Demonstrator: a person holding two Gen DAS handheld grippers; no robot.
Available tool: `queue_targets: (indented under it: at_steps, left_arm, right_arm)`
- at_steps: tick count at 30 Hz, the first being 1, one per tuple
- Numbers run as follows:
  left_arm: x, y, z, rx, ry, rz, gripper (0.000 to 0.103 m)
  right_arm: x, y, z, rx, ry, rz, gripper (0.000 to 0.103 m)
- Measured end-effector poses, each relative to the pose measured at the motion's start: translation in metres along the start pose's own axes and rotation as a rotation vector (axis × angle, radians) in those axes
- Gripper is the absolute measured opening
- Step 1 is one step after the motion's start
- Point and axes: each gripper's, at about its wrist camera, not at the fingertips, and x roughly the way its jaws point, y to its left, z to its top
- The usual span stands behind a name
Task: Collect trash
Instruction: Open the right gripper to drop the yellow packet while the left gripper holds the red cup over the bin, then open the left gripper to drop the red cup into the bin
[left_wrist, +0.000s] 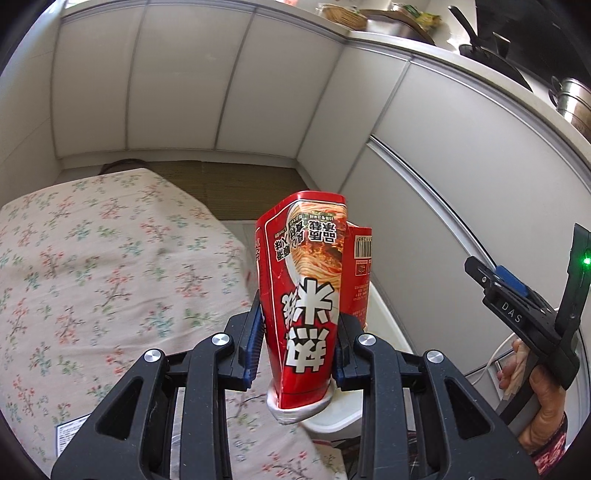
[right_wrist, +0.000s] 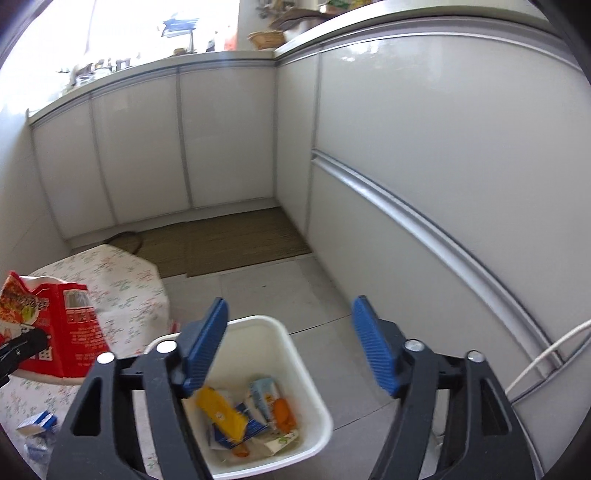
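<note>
A crushed red noodle cup (left_wrist: 314, 291) with white characters stands upside down between the blue pads of my left gripper (left_wrist: 301, 343), which is shut on it. In the right wrist view the same red cup (right_wrist: 62, 328) shows at the left, above the table. My right gripper (right_wrist: 290, 347) is open and holds nothing; it hangs above a white bin (right_wrist: 291, 354) on the floor. Inside the bin lie a yellow wrapper (right_wrist: 221, 413), a small carton and an orange piece. The right gripper (left_wrist: 524, 306) also appears at the right edge of the left wrist view, held by a hand.
A table under a floral cloth (left_wrist: 103, 280) fills the left side. A blue-and-white packet (right_wrist: 37, 428) lies on it. White cabinets (right_wrist: 424, 155) line the back and right, with a brown mat (right_wrist: 229, 243) on the tiled floor. A white cable (right_wrist: 546, 354) runs along the right cabinet.
</note>
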Motion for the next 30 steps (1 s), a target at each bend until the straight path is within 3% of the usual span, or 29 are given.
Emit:
queue_targets:
  at_steps: [5,10,19,25,30]
  left_arm:
    - [0.019,-0.022,0.004,0.022,0.020,-0.025,0.028]
    - [0.040,-0.042,0.008,0.044,0.039,-0.044,0.029]
    - [0.086,-0.069,0.006,0.056,0.115,-0.022,0.030]
    - [0.098,-0.069,-0.004,0.056,0.157,0.013,0.043]
    - [0.093,-0.063,-0.007,0.054,0.160,0.056,0.066]
  right_arm:
    - [-0.002,-0.019,0.002,0.053,-0.028,-0.108,0.091]
    - [-0.006,-0.036,0.004,0.081,-0.061,-0.191,0.095]
    - [0.003,-0.061,0.002,0.150,-0.027,-0.242,0.096]
    - [0.008,-0.065,-0.001,0.147,0.003,-0.242,0.096]
    - [0.008,-0.058,-0.001,0.129,0.005,-0.224,0.096]
